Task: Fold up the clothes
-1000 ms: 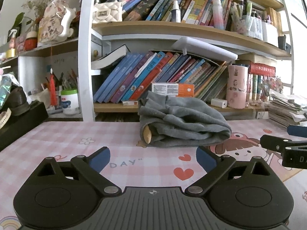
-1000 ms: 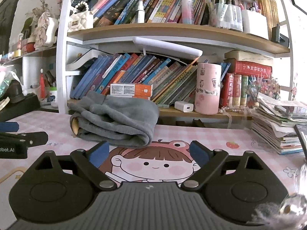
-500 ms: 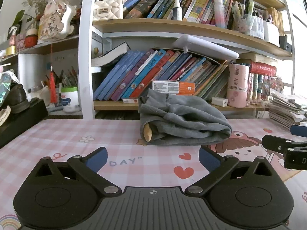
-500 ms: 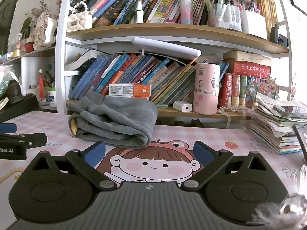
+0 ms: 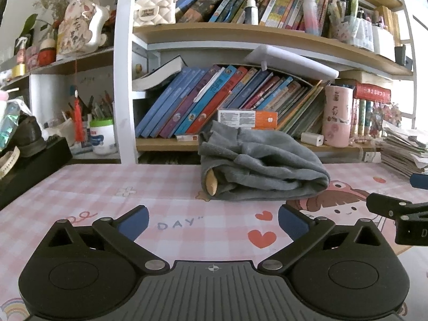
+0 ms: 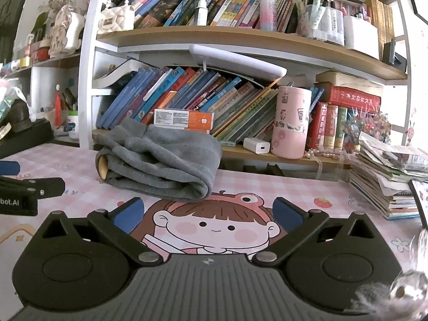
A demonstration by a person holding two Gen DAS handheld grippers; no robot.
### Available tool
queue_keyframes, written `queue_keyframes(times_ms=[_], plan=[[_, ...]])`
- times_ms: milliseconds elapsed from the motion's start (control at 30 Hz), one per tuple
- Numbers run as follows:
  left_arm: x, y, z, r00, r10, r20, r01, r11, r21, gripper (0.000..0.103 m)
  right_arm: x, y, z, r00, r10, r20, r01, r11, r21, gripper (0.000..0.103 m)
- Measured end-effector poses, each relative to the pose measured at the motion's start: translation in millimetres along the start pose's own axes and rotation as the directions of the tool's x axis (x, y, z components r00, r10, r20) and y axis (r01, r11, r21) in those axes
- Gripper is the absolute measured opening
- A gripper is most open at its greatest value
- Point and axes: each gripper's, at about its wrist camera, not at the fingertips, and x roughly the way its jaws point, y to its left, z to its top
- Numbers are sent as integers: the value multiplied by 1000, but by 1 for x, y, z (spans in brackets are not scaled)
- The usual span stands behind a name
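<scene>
**Folded grey garment on the pink bench**

Bookshelves (image 5: 240, 37) packed with leaning books rise behind the bench (image 5: 80, 187), which wears a pink checked cartoon mat. On that mat, close to the lowest shelf, lies the grey garment (image 5: 262, 165), folded into a thick bundle with a tan lining showing at its left end. A pink cylindrical cup (image 6: 291, 123) stands on the shelf to its right, with a white charger (image 6: 256, 145) beside it. I hold my left hand-held gripper (image 5: 213, 220) short of the bundle, fingers spread wide and gripping nothing. My right hand-held gripper (image 6: 207, 212) sits alongside, equally spread and bare, over the cartoon girl's face. A stack of papers (image 6: 385, 182) sits far right.
</scene>
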Motion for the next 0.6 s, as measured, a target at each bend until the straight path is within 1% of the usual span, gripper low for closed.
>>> queue_keyframes(times_ms=[200,600], plan=[[2,3,0,1000,0,-11,0,1000,-20,103,2,2,0,1000,-5,-12,5,1000,-11,103],[2,2,0,1000,-6,-11,6,1000,-13,103,5,2,0,1000,-5,-23,5,1000,-17,103]])
